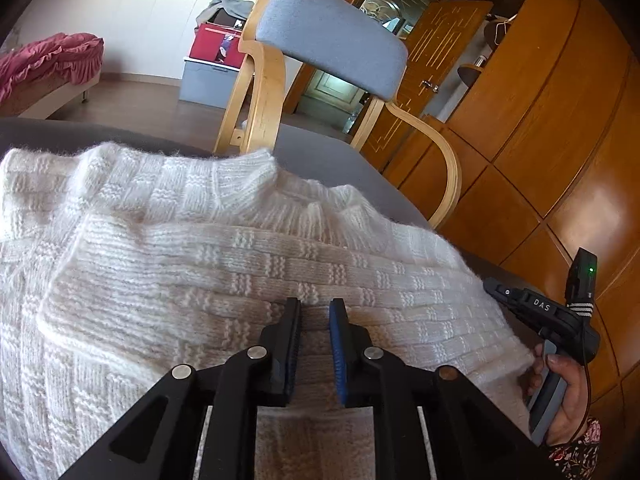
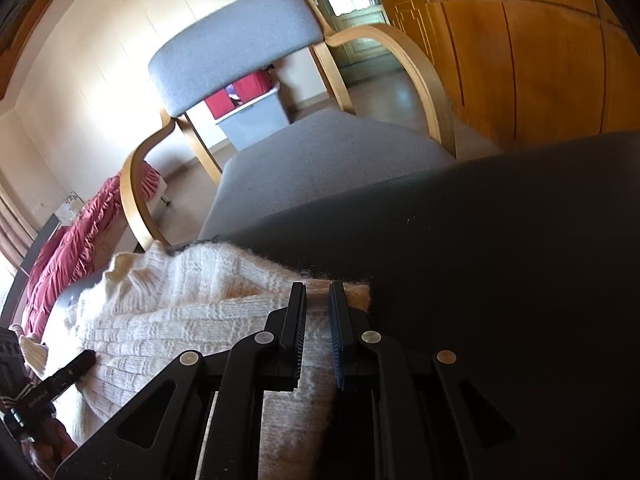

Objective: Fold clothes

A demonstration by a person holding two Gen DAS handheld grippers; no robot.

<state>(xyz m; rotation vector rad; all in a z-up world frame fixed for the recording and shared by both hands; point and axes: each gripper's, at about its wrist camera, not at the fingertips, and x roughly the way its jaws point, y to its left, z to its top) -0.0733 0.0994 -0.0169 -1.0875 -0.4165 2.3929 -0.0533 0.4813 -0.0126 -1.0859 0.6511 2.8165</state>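
White knit, a thick sweater (image 1: pixel 224 248), was spread over a dark table (image 2: pixel 500 240), with a layer already doubled over on top and its ribbed collar bunched toward the far edge by a grey chair (image 1: pixel 332 36). The left gripper (image 1: pixel 315 312) was held low over the folded layer, its jaws standing narrowly apart with knit showing in the gap; whether any cloth was pinched could not be told. The right gripper (image 2: pixel 317 296) was set at the sweater's right edge, where a cuff or hem met the bare table, jaws likewise narrowly parted, a grip not to be confirmed. The right hand (image 1: pixel 568 392) was seen on its handle. A fold was judged to be under way or just laid, though which could not be settled. Any further fold would call for a sure hold on both layers and edges kept aligned, since bulky knit was likely to slip.
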